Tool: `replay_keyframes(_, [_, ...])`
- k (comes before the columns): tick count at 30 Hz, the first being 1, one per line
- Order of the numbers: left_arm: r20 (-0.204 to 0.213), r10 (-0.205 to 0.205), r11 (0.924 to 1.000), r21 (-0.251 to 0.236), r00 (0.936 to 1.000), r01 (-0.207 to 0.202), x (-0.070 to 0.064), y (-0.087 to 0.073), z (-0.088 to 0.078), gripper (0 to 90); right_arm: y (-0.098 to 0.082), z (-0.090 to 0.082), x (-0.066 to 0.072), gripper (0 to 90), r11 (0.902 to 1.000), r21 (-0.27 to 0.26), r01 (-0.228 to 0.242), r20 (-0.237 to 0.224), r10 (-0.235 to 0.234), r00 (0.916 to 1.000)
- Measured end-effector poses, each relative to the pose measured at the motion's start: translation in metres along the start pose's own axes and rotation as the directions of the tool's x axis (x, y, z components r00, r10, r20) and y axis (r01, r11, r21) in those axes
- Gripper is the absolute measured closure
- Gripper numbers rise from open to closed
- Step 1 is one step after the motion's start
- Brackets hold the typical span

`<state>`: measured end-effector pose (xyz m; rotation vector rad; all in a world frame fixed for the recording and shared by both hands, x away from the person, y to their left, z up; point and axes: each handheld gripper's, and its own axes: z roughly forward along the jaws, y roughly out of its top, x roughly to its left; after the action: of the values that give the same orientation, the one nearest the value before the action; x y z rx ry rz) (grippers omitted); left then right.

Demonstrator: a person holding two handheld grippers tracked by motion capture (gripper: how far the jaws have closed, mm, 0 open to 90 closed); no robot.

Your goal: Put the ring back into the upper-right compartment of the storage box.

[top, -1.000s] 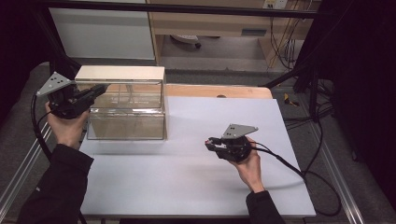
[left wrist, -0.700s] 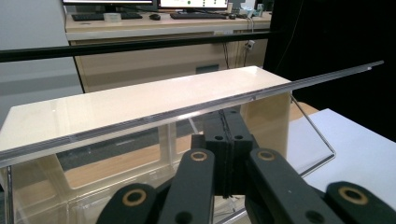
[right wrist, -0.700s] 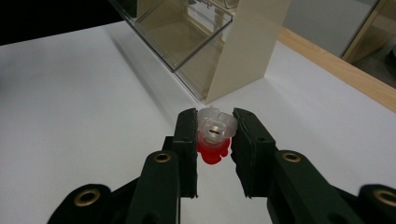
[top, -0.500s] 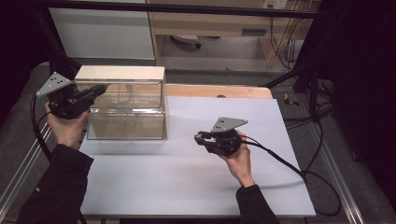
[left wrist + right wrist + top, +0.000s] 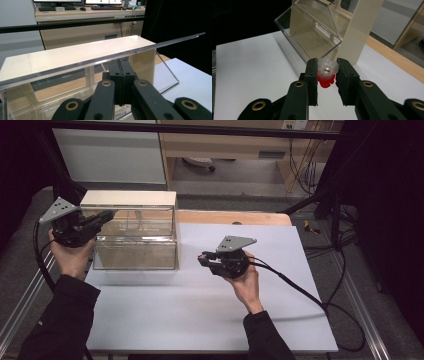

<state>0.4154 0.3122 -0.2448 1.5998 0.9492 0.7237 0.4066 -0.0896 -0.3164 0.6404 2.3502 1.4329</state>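
At the left end of the clear acrylic box with a cream top and back panel point(image 5: 131, 232), the left gripper point(image 5: 102, 217) is closed on the thin transparent hinged front lid point(image 5: 105, 58), holding its edge lifted away from the box so the front stands open. That lid looks stiff, light and slippery, and I judge it needs a firm pinch near the edge, where the jaws have it. The box itself sits on the white tabletop point(image 5: 210, 310), toward its far left corner. To the right of the box, above the bare tabletop and near the open front, the right gripper point(image 5: 202, 259) clamps a small red plastic piece with a clear round cap point(image 5: 326, 71), its jaws pressing on the cap's sides. That piece seems light, hard and smooth; gripping across the wide cap looks the sound choice.
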Motion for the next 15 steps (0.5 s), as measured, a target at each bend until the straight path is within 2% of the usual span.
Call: replay_keyframes(15, [0.002, -0.001, 1.0, -0.001, 1.0, 0.001, 0.0, 0.0, -0.001, 89.9, 0.025, 0.012, 0.002, 72.3, 0.9994, -0.034, 0.006, -0.005, -0.006, 1.0])
